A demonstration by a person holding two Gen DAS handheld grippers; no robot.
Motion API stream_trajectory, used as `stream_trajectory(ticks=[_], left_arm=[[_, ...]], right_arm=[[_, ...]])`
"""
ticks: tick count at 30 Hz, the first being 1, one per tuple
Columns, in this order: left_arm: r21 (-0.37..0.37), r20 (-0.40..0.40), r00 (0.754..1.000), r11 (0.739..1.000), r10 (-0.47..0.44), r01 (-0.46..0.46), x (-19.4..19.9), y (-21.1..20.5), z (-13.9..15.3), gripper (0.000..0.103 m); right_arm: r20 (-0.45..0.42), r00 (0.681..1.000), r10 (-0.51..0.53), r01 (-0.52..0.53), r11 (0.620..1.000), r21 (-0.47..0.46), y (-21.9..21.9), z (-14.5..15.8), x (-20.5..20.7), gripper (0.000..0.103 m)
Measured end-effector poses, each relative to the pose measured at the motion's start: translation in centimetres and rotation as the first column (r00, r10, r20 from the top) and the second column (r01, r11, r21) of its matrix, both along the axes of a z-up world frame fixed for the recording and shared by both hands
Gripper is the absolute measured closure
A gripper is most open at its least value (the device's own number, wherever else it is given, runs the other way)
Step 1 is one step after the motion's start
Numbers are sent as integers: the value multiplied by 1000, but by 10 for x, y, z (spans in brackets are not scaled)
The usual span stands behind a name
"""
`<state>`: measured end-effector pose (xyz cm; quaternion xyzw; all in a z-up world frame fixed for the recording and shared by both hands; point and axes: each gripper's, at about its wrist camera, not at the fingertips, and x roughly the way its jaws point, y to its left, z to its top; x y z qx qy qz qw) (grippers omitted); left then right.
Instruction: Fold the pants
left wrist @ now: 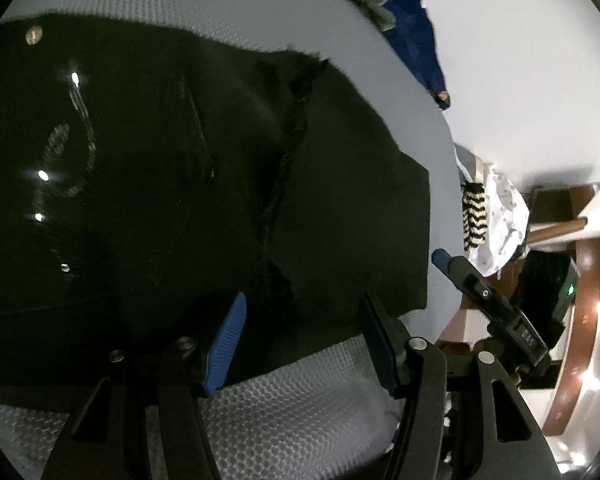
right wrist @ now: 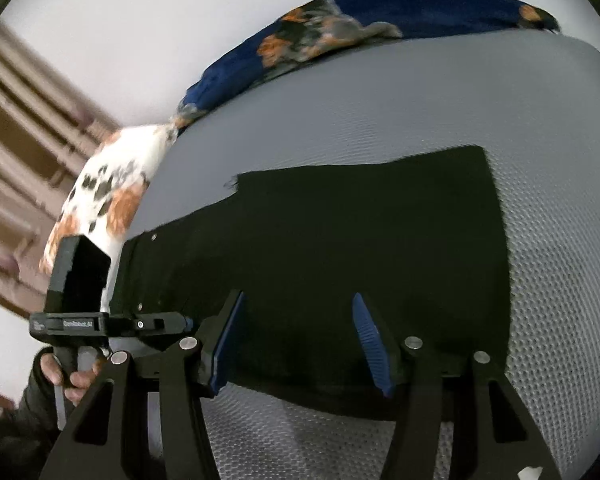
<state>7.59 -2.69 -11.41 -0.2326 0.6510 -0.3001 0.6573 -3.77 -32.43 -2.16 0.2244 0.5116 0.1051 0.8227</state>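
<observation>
Matt black cloth pants (right wrist: 340, 240) lie on a grey, honeycomb-textured mattress cover (right wrist: 560, 240).

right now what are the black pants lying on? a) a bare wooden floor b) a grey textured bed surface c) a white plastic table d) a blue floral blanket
b: the black pants lie flat on the grey textured bed surface; the blue floral blanket is bunched along the far edge, apart from them.
</observation>
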Motion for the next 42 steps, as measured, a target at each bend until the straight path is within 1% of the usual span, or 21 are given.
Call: stream_trajectory(ticks=[4, 9, 10, 11, 12, 13, 14, 17, 19, 22, 23, 26, 30, 31, 32, 33, 34, 37, 38, 40, 42], left_arm=[[-10, -55, 998, 1000, 7, -7, 3, -10, -14, 47], [-75, -95, 995, 997, 3, -10, 5, -28, -21, 47], [-79, -96, 995, 997, 7, -15, 5, -31, -22, 51], [-83, -93, 996, 996, 0, -8, 5, -35, -22, 65], [-88, -99, 995, 996, -6, -3, 4, -38, -23, 75], [-92, -110, 994, 996, -6, -4, 4, -40, -25, 88], [-92, -120, 993, 996, -6, -5, 2, -41, -27, 91], [-46, -77, 997, 999, -19, 16, -3, -44, -21, 95], [-77, -34, 999, 997, -31, 28, -7, -44, -7, 95], [-138, 27, 998, 989, -59, 62, -14, -40, 16, 95], [-135, 58, 995, 987, -77, 84, -18, -40, 25, 95], [-87, 64, 993, 991, -99, 105, -21, -38, 25, 95], [10, -18, 996, 996, -84, 84, -17, -35, -8, 95], [31, -27, 996, 996, -86, 87, -16, -37, -14, 94], [35, -36, 996, 996, -82, 83, -15, -38, -18, 94], [35, -37, 996, 996, -79, 80, -14, -38, -18, 94], [43, -31, 996, 995, -85, 86, -14, -40, -17, 90], [95, 24, 995, 991, -100, 98, -14, -43, -5, 85], [132, 61, 992, 986, -111, 102, -14, -44, 2, 81], [211, 135, 984, 973, -119, 89, -13, -44, 14, 77], [252, 209, 969, 965, -133, 77, -10, -46, 25, 77]], right_arm=[[-4, 999, -39, 39, 999, 17, -8, -5, -1, 49], [-1, 998, -55, 55, 998, 31, -17, -6, -3, 49], [-3, 998, -55, 55, 998, 29, -17, -7, -3, 49], [-7, 998, -56, 56, 998, 23, -18, -8, -4, 49], [-11, 998, -56, 56, 998, 19, -19, -8, -4, 49], [-16, 998, -53, 53, 998, 17, -19, -9, -4, 49], [-18, 998, -52, 52, 999, 12, -19, -9, -5, 49], [-29, 998, -52, 52, 998, -22, -21, -11, -7, 49], [-41, 998, -57, 56, 998, -38, -24, -11, -8, 49], [-57, 996, -63, 61, 998, -27, -28, -13, -12, 49], [-59, 996, -62, 61, 998, -30, -29, -14, -12, 49], [-73, 996, -54, 51, 997, -51, -29, -18, -14, 47], [-126, 991, -46, 37, 996, -77, -23, -32, -14, 49], [-149, 988, -38, 22, 994, -108, -20, -37, -14, 49], [-165, 986, -28, 6, 991, -133, -17, -42, -14, 49], [-154, 988, -15, -10, 987, -161, -13, -42, -14, 49], [-155, 988, -5, -23, 983, -180, -10, -41, -14, 49], [-146, 989, 21, -55, 972, -231, -3, -37, -12, 49], [-133, 991, 23, -55, 970, -238, -2, -35, -10, 49], [-110, 994, 24, -53, 961, -271, -2, -29, -5, 50], [-74, 997, 21, -43, 948, -315, -2, -23, 4, 50]])
